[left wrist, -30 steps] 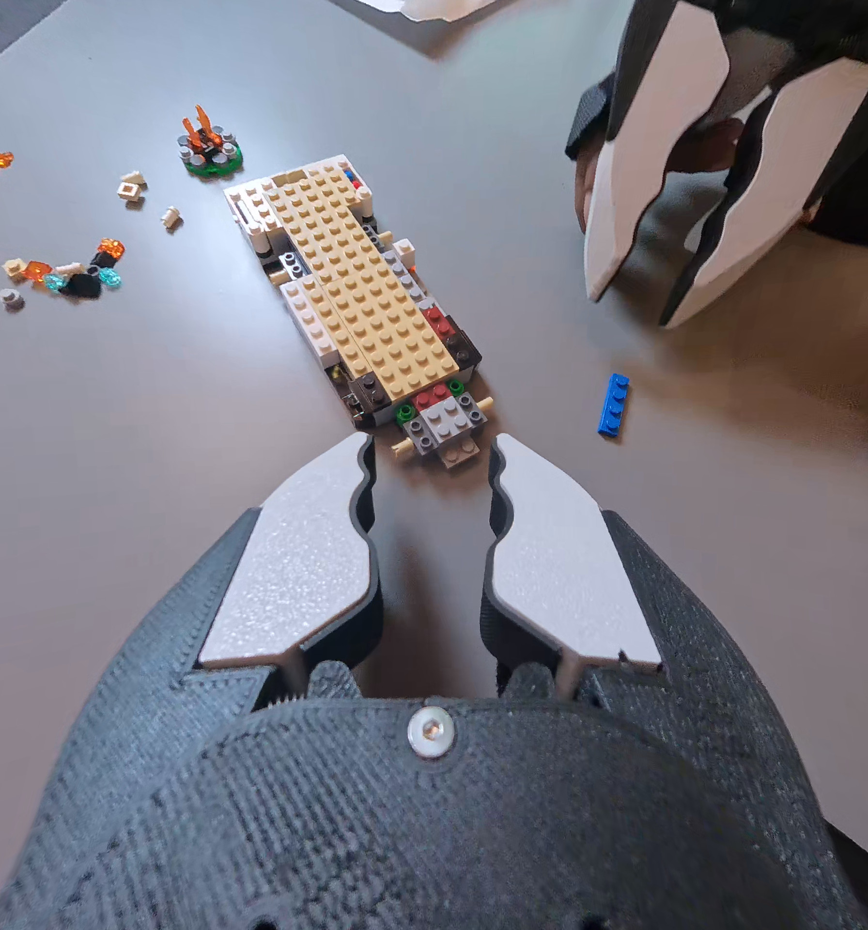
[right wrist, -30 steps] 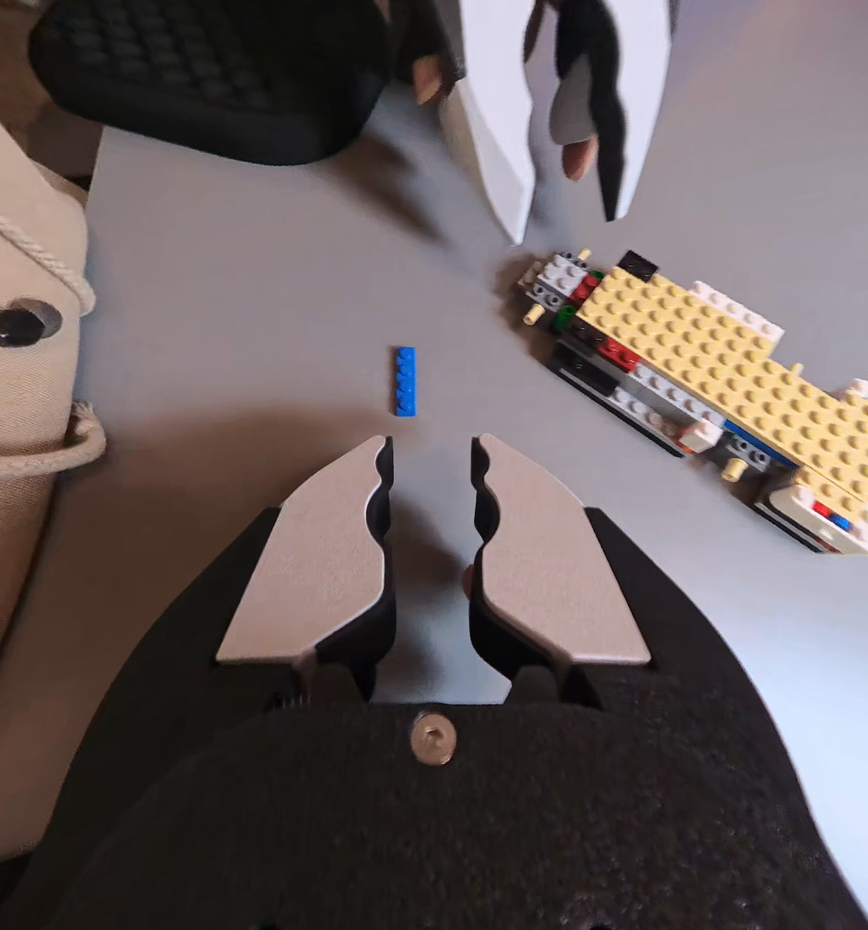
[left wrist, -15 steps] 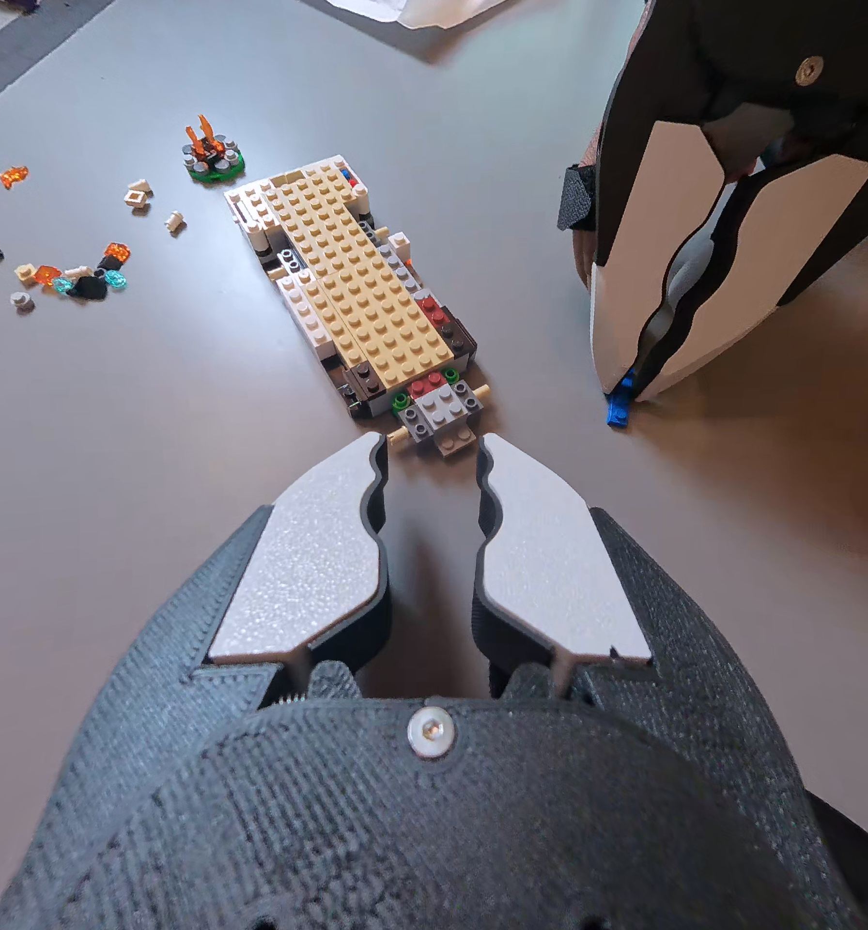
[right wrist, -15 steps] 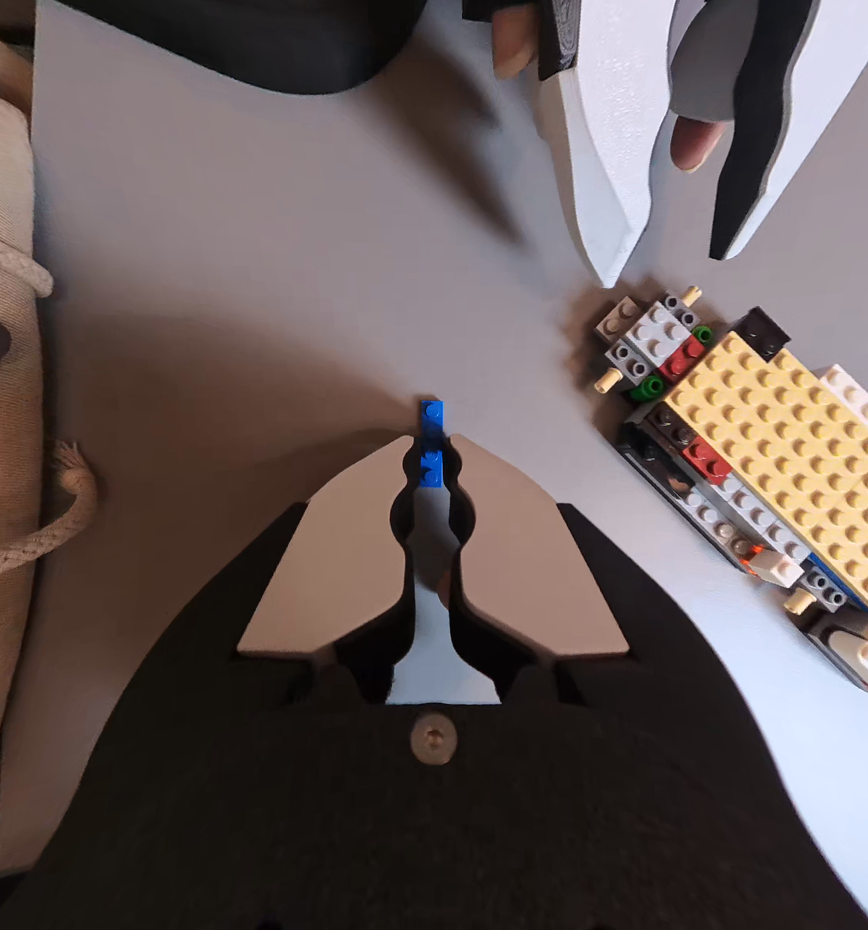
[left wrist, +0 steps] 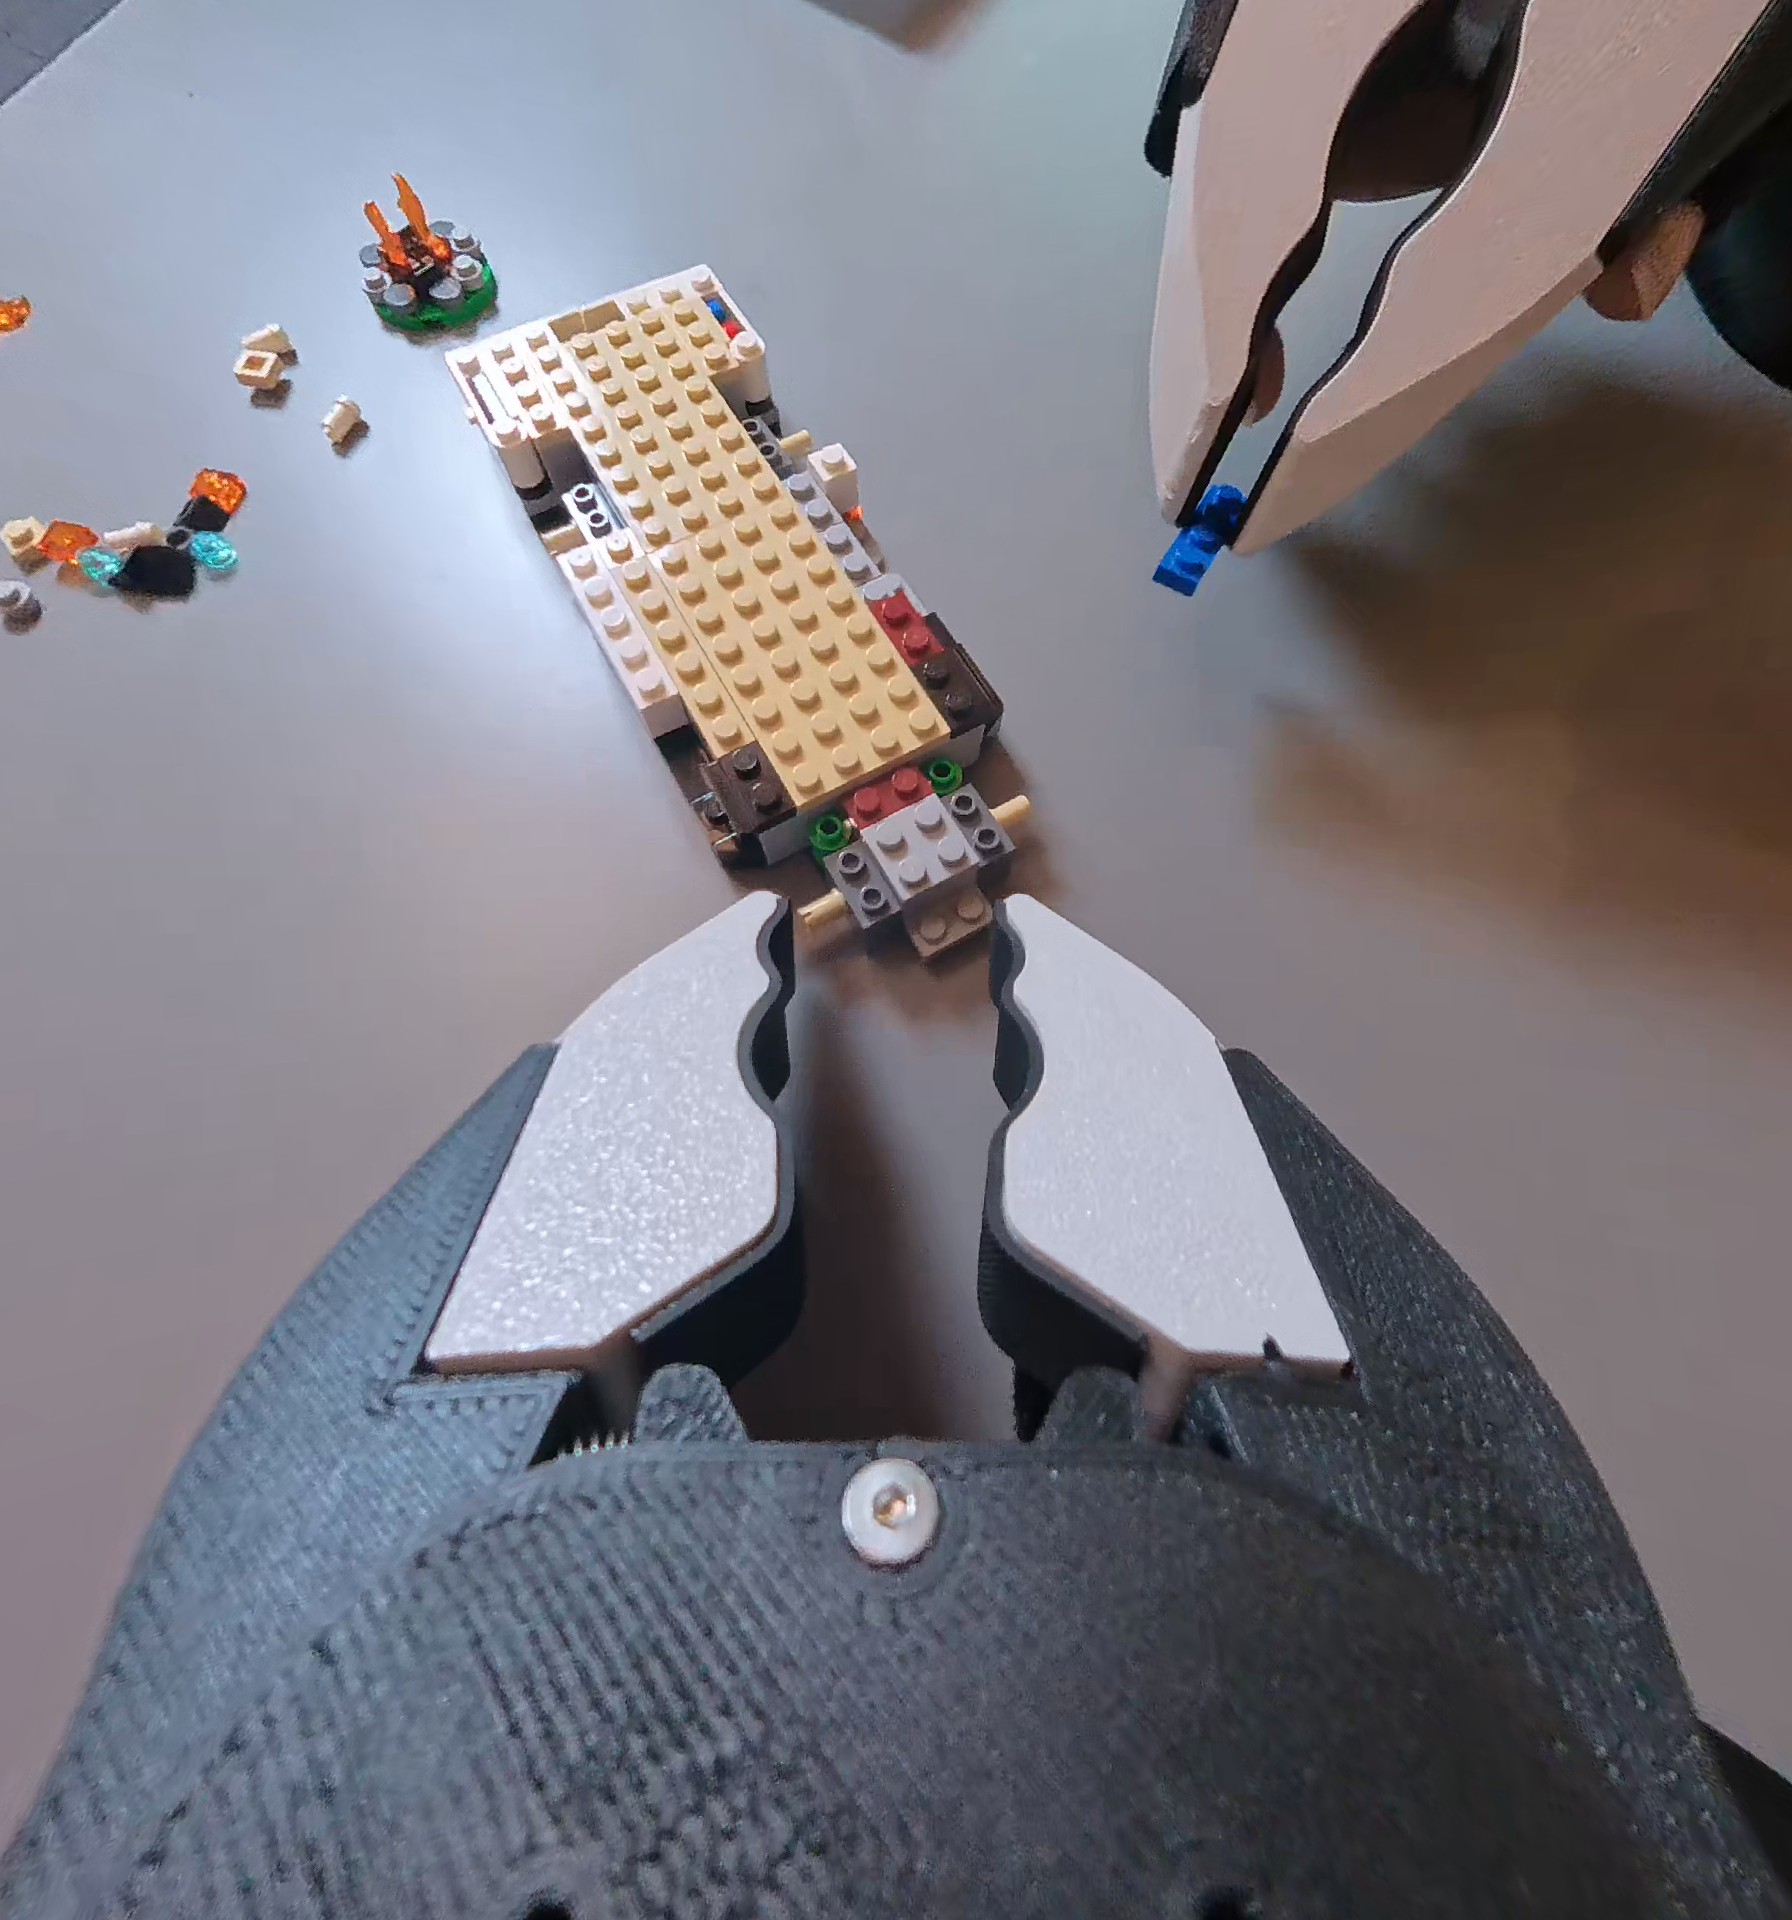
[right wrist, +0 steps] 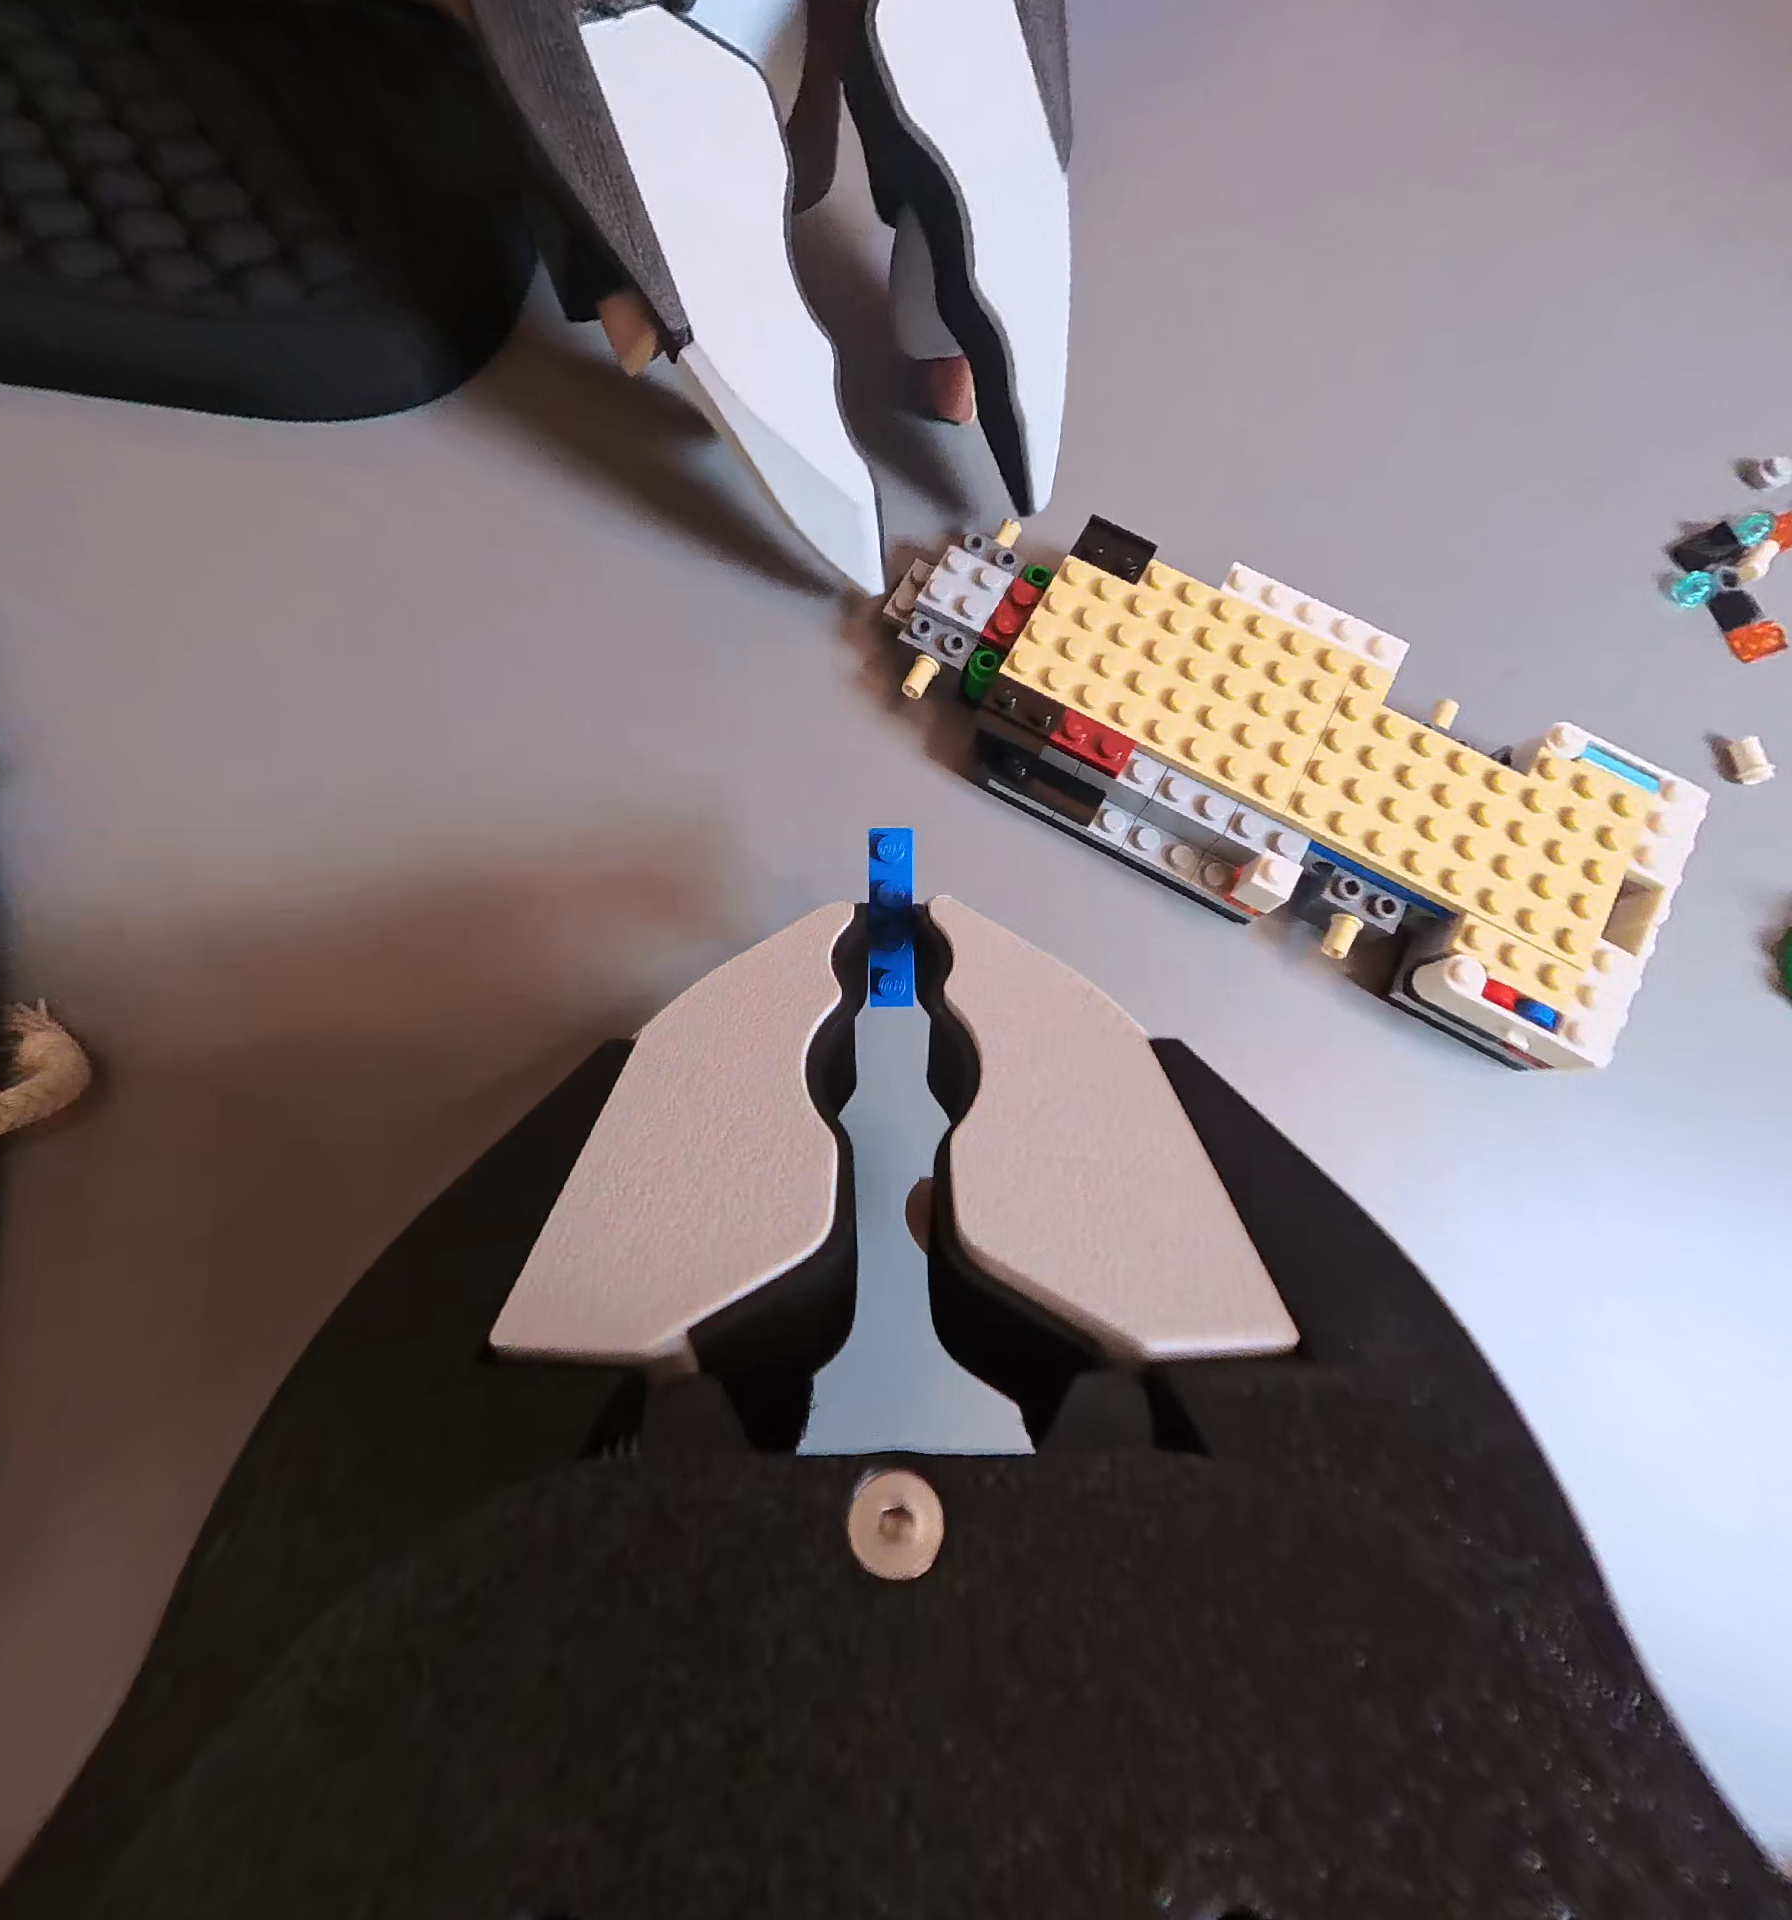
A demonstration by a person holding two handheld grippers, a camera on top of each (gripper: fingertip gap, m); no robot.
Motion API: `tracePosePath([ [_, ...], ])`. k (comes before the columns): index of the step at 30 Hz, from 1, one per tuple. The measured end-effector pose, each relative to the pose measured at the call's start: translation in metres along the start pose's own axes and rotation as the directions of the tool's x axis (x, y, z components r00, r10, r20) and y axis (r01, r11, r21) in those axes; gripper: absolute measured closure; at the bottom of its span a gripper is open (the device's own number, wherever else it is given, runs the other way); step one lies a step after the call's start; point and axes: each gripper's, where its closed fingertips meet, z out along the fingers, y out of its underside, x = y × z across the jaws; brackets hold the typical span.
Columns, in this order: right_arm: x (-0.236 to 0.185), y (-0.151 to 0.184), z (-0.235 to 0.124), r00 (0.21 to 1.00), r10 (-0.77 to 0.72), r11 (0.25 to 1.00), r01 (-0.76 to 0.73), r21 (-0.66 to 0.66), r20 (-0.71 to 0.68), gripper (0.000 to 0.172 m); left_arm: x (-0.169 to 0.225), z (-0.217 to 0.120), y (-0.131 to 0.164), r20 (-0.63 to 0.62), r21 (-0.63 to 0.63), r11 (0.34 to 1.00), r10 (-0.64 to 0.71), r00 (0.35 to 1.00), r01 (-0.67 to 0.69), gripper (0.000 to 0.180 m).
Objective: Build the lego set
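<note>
In your left wrist view, your left gripper (left wrist: 894,914) stands apart, its tips flanking the grey end of the tan brick model (left wrist: 736,551) without pressing it. Your right gripper (left wrist: 1219,520) is cut off at the tabletop's far right corner, pinching a blue plate (left wrist: 1195,545).

Your right wrist view shows that blue plate (right wrist: 891,914) whole, clamped between both pads, half hidden between them. Only here appears the model's blue strip.

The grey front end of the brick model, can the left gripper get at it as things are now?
Probably yes. The left gripper is open, its fingertips flank the model's grey front end, and nothing lies between them; the right gripper is off to the side.
</note>
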Motion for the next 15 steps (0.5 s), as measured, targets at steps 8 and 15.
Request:
tracePosePath([
  [8, -0.011, -0.002, 0.015, 0.999, -0.008, 0.999, 0.01, -0.049, 0.04, 0.164, 0.026, 0.009, -0.006, -0.078, -0.003, 0.996, 0.088, 0.993, -0.089, 0.143],
  [15, -0.022, -0.005, 0.035, 1.0, -0.001, 0.989, 0.005, -0.15, 0.027, 0.164, 0.015, -0.003, 0.0, -0.041, -0.007, 0.996, 0.092, 0.995, -0.092, 0.147],
])
